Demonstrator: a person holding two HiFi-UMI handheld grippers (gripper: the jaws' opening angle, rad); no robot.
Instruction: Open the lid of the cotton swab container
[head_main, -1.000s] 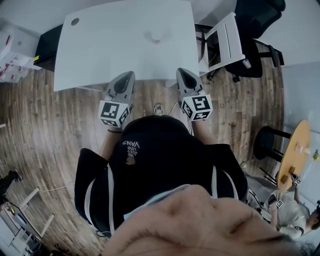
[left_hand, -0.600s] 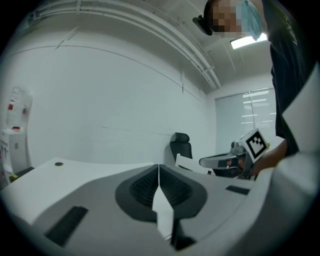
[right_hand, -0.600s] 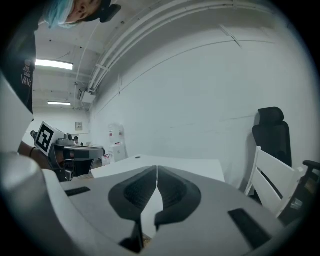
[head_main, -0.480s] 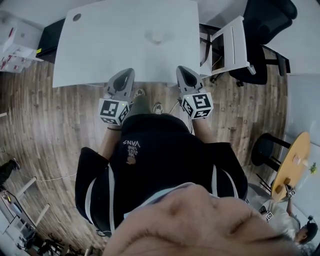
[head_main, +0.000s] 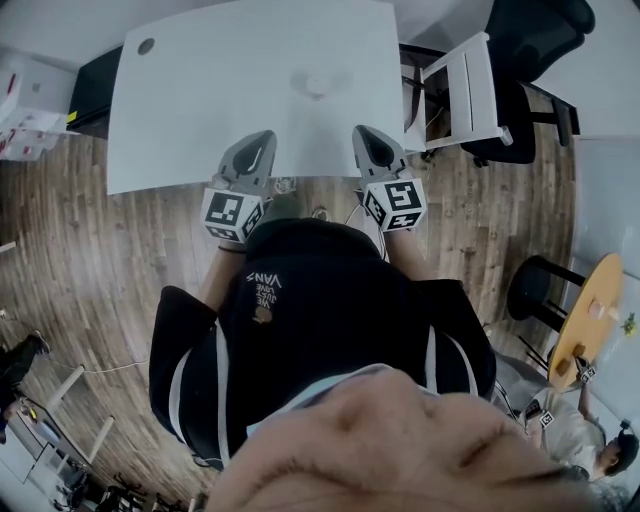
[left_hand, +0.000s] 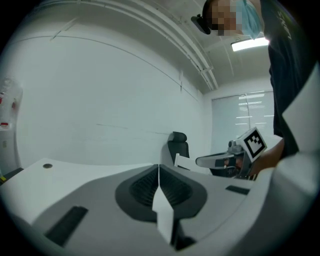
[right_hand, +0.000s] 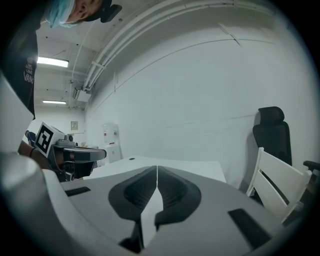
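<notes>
Jaws together and empty, your left gripper (head_main: 262, 138) and right gripper (head_main: 363, 134) have reached the table (head_main: 190, 100), whose cotton swab container (head_main: 316, 85) only the head view shows.

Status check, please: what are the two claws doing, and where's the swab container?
Left gripper and right gripper shut, empty, over near edge of table. Small round container mid-table, untouched; lid state unclear. Nothing between.

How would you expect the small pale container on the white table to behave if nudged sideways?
The container looks small on the white table, so it is probably light. That top looks smooth, so a nudge may slide it. It appears low and roundish, so tipping seems unlikely, though it is too small to be sure.
</notes>
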